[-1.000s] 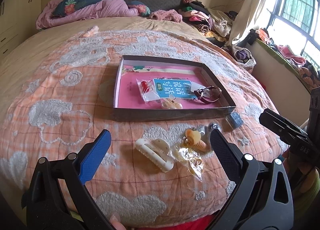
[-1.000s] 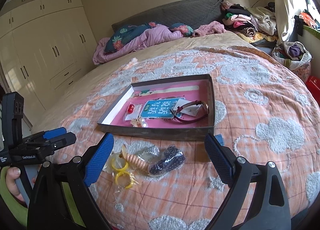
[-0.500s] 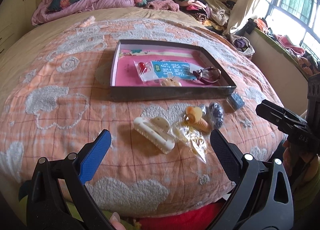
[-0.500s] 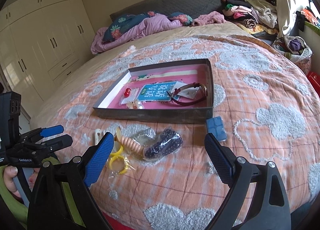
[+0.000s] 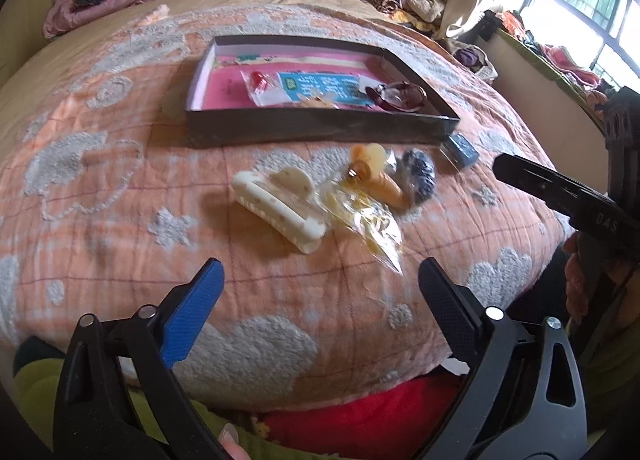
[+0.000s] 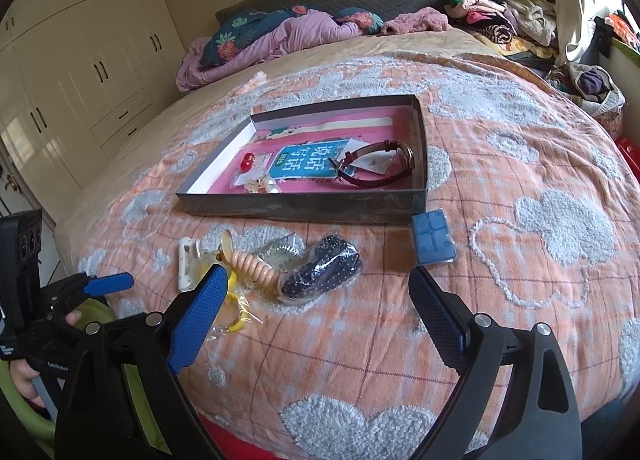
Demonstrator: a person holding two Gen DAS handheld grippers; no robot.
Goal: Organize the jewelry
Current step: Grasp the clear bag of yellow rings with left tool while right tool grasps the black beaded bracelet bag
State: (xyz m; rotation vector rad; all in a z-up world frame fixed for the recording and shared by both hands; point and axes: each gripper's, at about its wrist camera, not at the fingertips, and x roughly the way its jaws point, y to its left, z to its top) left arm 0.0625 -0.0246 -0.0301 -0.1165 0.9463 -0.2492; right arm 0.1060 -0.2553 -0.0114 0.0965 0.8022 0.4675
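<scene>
While both tools are held low over the near edge of the bed [image 6: 520, 163], their jaws are seen standing apart with nothing between them. The left gripper [image 5: 318, 280] is closing slightly over bare quilt; the right gripper [image 6: 314, 284] is spread wide just short of a bagged dark beaded piece [image 6: 320, 270]. Past the left gripper, a cream hair claw [image 5: 280, 205] is laid on the quilt, touched on its right by a clear packet of yellow hair ties [image 5: 368, 219]. Just beyond these, a peach spiral hair tie [image 6: 254, 266] and the beaded piece are bunched together. A small blue case [image 6: 433, 238] is set apart to the right, close to the corner of the shallow dark box [image 6: 304, 205]. Inside the box, on its pink floor, a red-beaded item in a clear bag [image 6: 250, 161], a blue card [image 6: 304, 159], a small pale ornament [image 6: 260, 187] and a maroon-strapped watch [image 6: 376, 165] are laid. Farther back, crumpled purple bedding [image 6: 280, 35] is heaped against the headboard.
</scene>
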